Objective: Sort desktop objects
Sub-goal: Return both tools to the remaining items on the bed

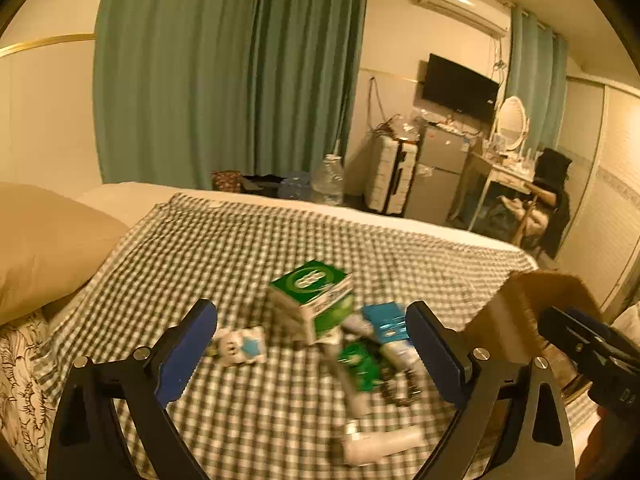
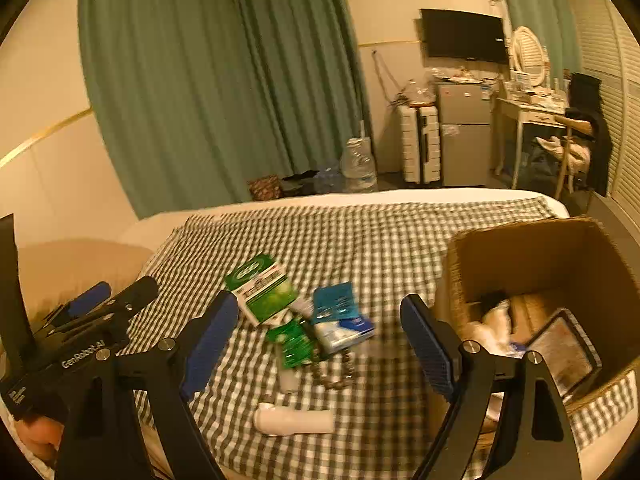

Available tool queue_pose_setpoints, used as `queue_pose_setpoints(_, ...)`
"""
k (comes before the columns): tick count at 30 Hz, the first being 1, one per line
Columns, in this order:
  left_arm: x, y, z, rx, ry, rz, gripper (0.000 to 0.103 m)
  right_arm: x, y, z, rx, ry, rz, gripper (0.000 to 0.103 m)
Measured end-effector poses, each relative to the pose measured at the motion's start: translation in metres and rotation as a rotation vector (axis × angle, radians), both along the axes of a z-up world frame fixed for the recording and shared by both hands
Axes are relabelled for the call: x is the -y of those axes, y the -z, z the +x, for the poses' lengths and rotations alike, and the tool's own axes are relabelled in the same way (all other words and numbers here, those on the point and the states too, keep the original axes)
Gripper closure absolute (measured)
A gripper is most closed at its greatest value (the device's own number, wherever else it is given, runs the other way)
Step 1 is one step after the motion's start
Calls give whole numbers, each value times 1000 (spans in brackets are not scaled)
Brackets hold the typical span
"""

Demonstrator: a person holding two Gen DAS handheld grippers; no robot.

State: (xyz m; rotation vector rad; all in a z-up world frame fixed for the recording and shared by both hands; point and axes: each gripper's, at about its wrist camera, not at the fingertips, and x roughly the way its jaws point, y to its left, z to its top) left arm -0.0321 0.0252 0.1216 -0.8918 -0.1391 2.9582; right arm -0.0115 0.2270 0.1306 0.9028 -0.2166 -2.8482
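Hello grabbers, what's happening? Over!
Left gripper and right gripper open, empty. Green box on the checked cloth. Cardboard box beside. Nothing blocking.

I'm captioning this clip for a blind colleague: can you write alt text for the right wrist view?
The right gripper, its jaws open and empty, points at a small pile on a checked cloth: a green and white box, a blue packet, a green packet and a white tube. An open cardboard box sits to the right; the left gripper is at the left edge.

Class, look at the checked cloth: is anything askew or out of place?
Yes. The green box sits tilted, propped on the heap of packets rather than flat. A white bottle lies on its side, apart from the heap.
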Motion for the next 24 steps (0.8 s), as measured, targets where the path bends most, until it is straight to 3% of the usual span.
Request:
queue_pose_setpoints(14,47,128,-19,121,-115,-64,2,17,101,-35,115,21,41,20)
queue_pose_setpoints(16,52,140,-30,170,-130,-44,2,12,109,-45,130,27,35,20)
queue_pose_setpoints(20,56,150,-44,167,-135,-2,2,7,122,-72,154,45,29,20)
queue_pose_setpoints(24,54,167,-65,208,-131,-8,2,6,139,-95,187,45,40,19)
